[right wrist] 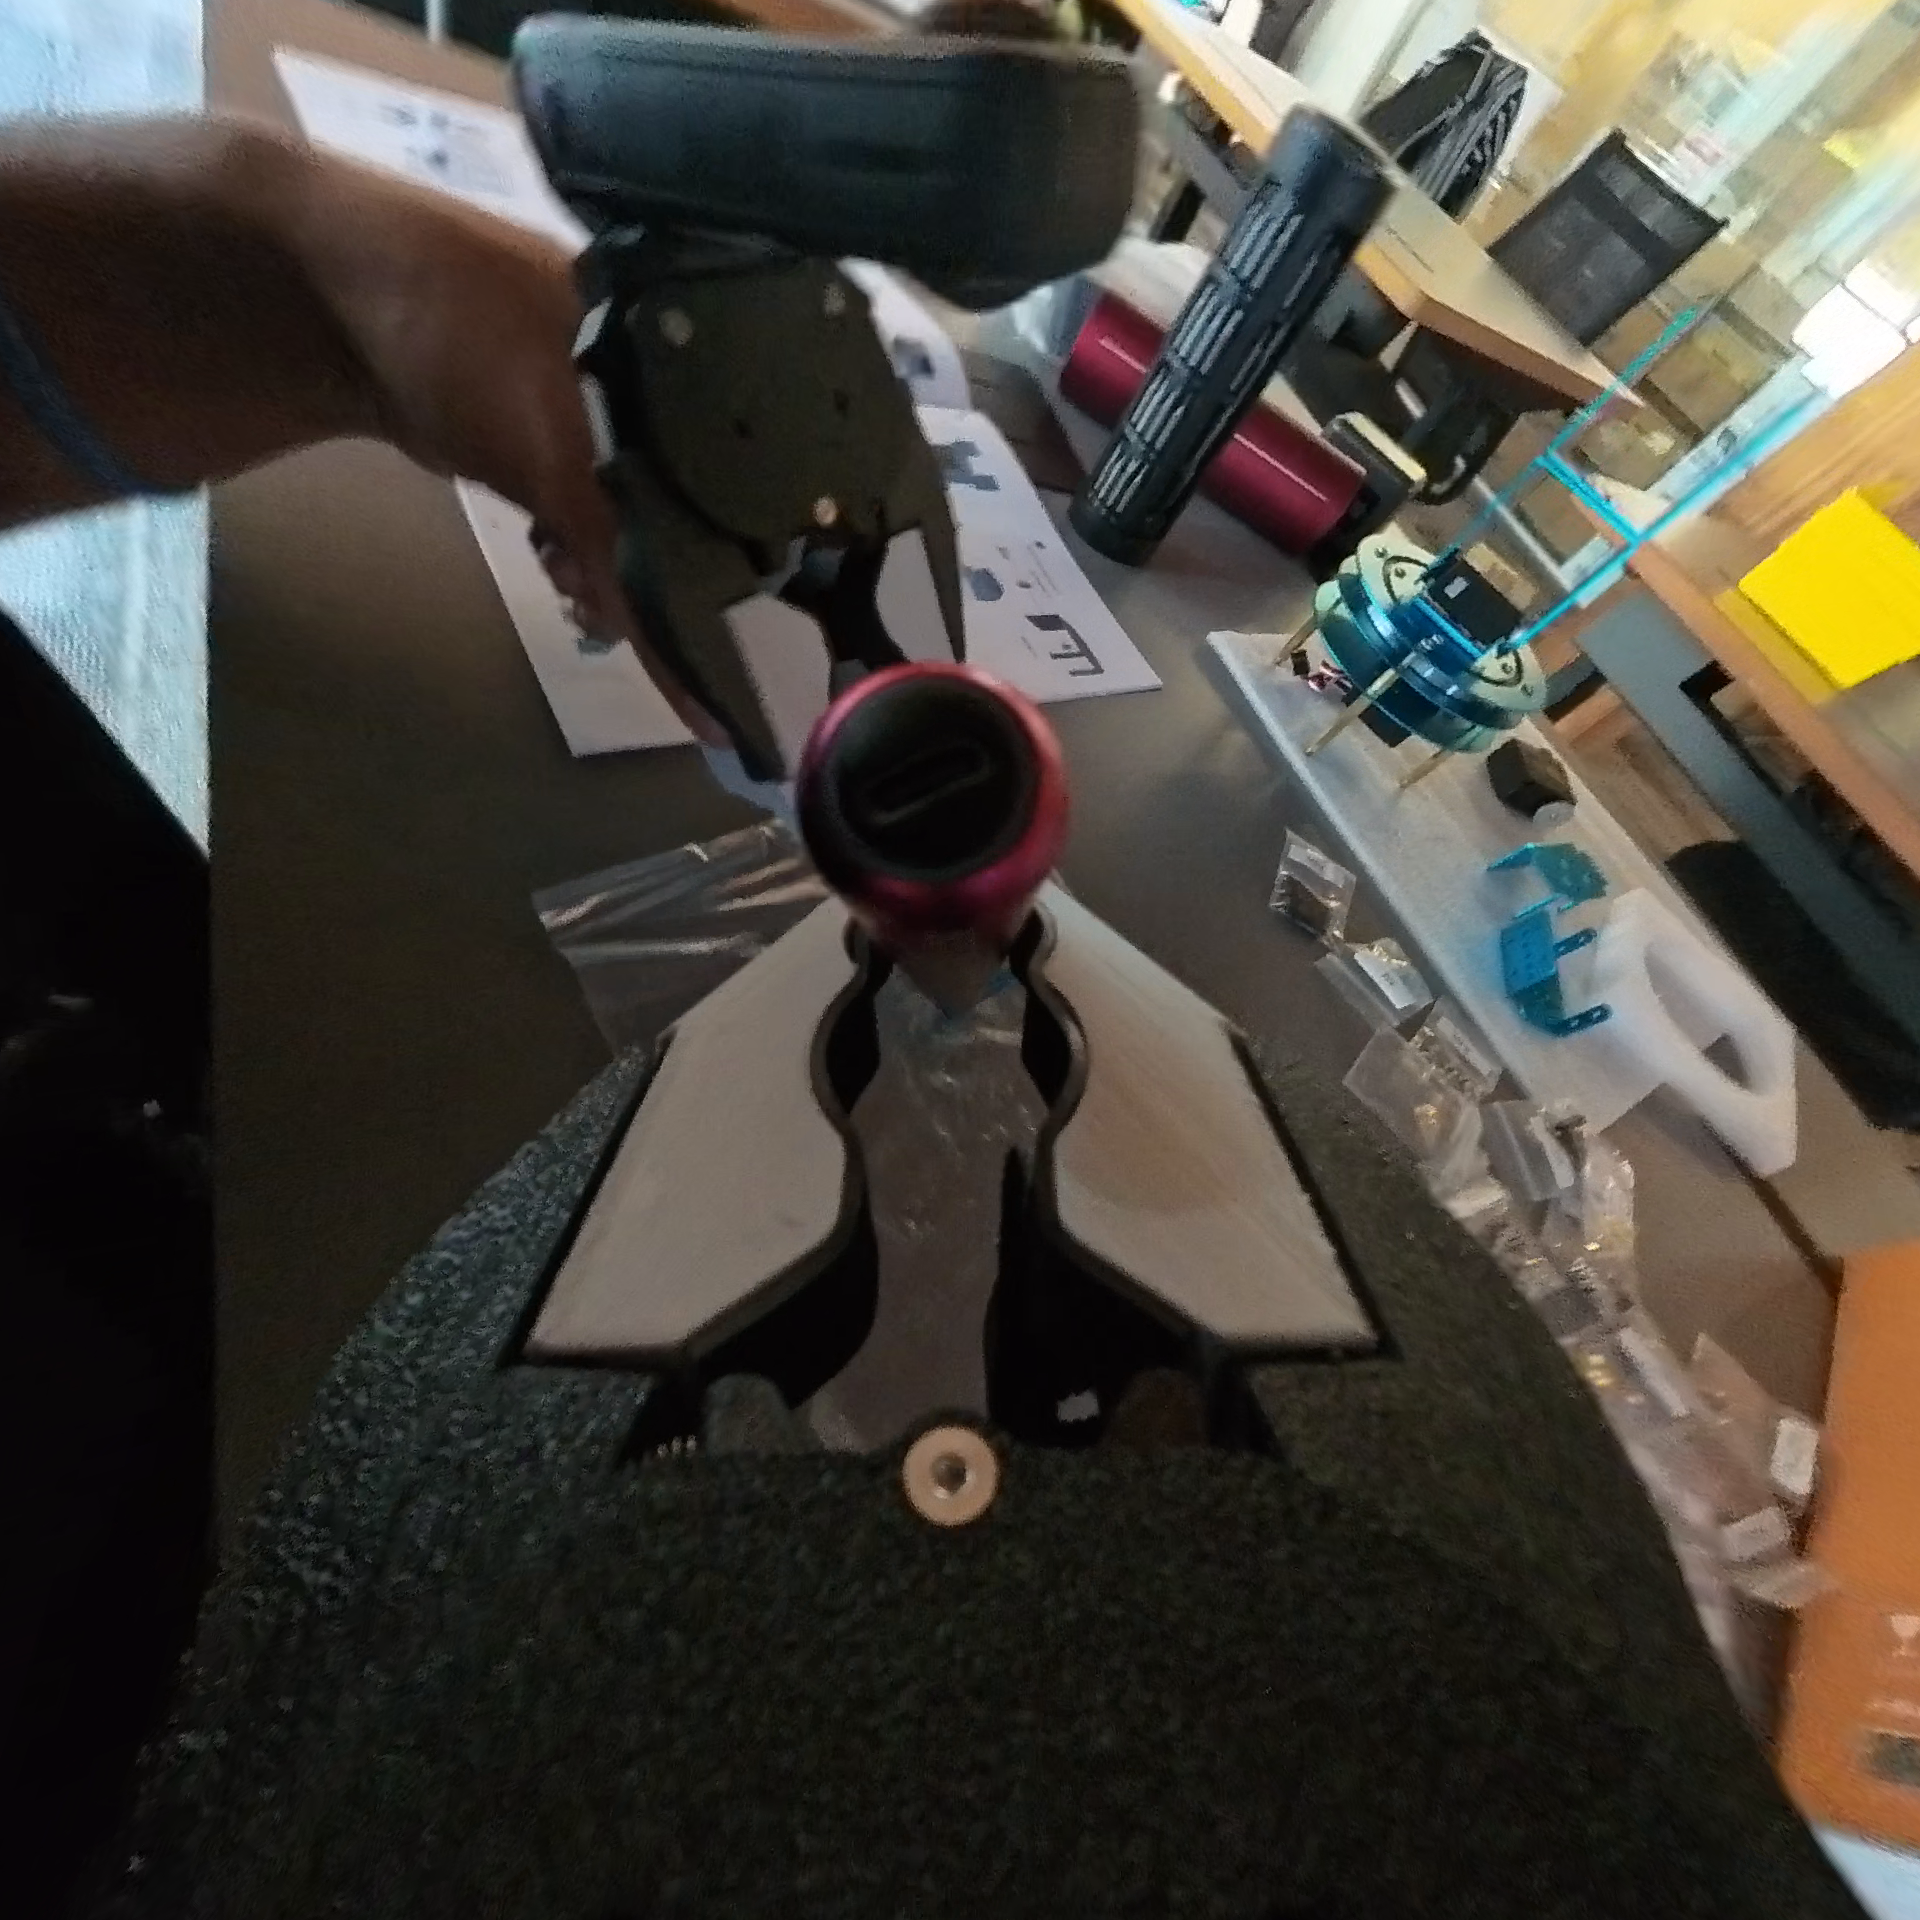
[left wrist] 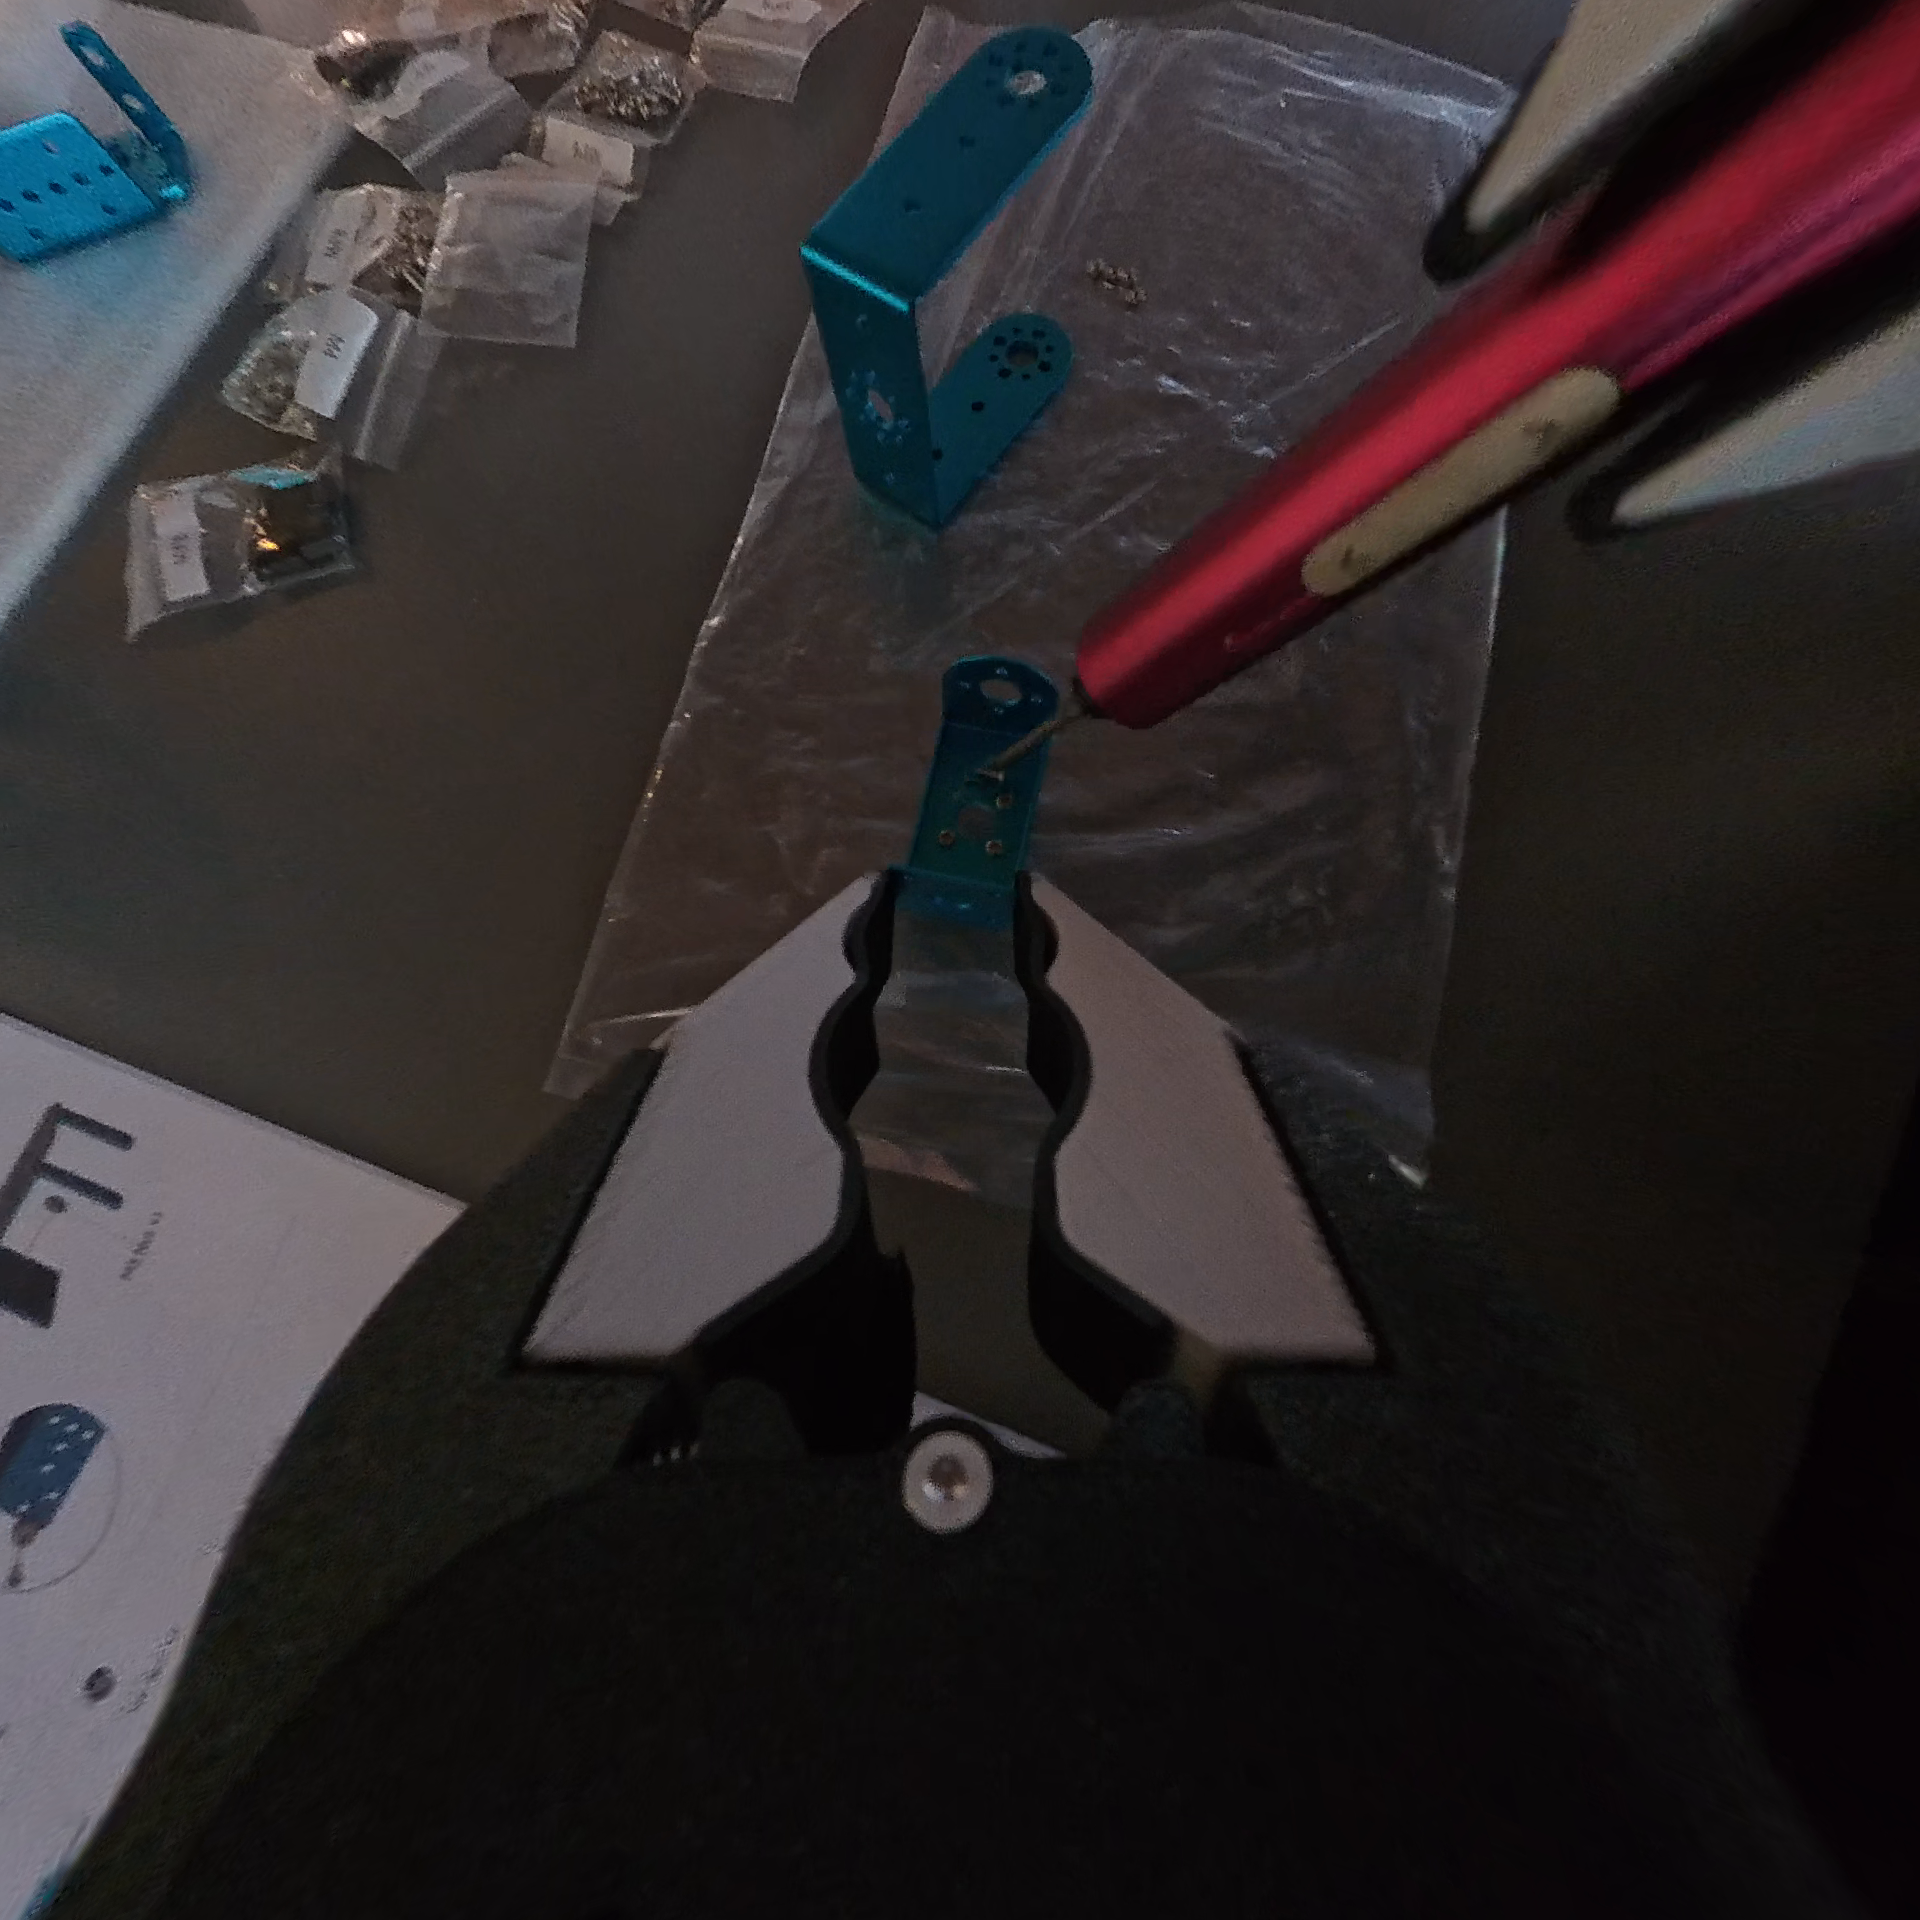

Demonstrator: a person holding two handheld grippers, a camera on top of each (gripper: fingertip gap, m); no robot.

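Observation:
My left gripper [left wrist: 954, 883] is shut on a small blue metal bracket [left wrist: 977, 790] and holds it upright over a clear plastic sheet [left wrist: 1195, 665]. A red electric screwdriver [left wrist: 1434, 457] comes in from the upper right, and its bit carries a small screw [left wrist: 1013, 756] at a hole in the bracket. My right gripper [right wrist: 948, 935] is shut on that red screwdriver [right wrist: 930, 800], seen end-on from its black rear cap. The left gripper [right wrist: 790, 457], held by a hand [right wrist: 312, 312], shows beyond it in the right wrist view.
A larger blue U-shaped bracket [left wrist: 914, 301] stands on the plastic sheet. Several small bags of hardware [left wrist: 395, 281] lie to the left. Another blue bracket [left wrist: 83, 177] and instruction sheets [left wrist: 135, 1351] sit at the left. A blue round assembly [right wrist: 1423, 644] and blue brackets [right wrist: 1548, 945] sit at the right. My right fingertips sit around 10 cm from my left ones.

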